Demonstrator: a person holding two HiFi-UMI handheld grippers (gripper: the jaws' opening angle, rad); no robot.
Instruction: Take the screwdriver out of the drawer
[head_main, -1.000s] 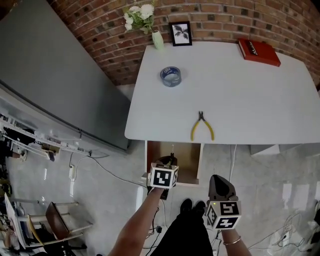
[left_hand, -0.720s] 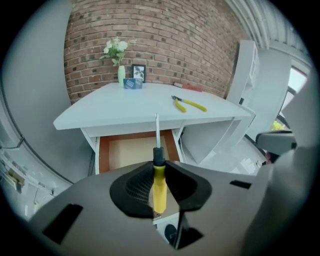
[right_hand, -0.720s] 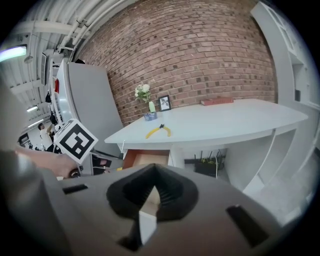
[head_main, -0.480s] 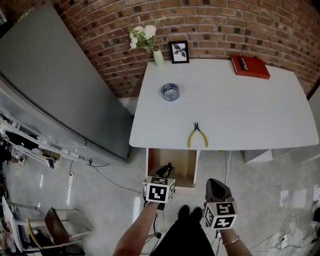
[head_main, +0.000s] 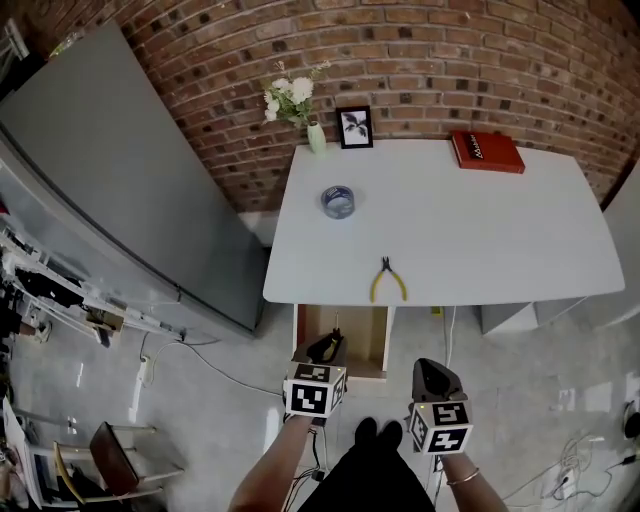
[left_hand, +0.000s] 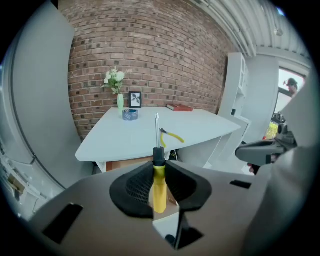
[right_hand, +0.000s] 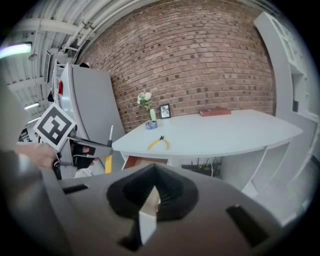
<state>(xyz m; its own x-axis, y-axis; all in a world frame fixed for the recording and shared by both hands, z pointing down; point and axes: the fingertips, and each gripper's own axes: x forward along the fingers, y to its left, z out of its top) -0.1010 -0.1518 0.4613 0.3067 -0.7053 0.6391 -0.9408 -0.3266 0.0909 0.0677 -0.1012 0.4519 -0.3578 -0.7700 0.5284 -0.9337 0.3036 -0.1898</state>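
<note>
My left gripper (head_main: 325, 348) is shut on the screwdriver (left_hand: 159, 184), gripping its yellow handle. The black collar and metal shaft (head_main: 335, 324) stick up past the jaws. It hangs in front of and above the open wooden drawer (head_main: 362, 335) under the white table (head_main: 480, 235). The right gripper view shows the screwdriver (right_hand: 108, 161) in the left gripper (right_hand: 75, 145) at its left edge. My right gripper (head_main: 433, 366) hovers beside it on the right, shut with nothing between its pads (right_hand: 172, 192).
Yellow-handled pliers (head_main: 386, 283) lie near the table's front edge above the drawer. A tape roll (head_main: 338, 201), a vase of flowers (head_main: 316, 135), a picture frame (head_main: 354, 127) and a red book (head_main: 486, 151) sit farther back. A grey cabinet (head_main: 120, 170) stands left; cables cross the floor.
Both grippers have risen, the left one more, carrying the screwdriver up and away from the drawer. The head view has pulled back, so the table looks smaller.
</note>
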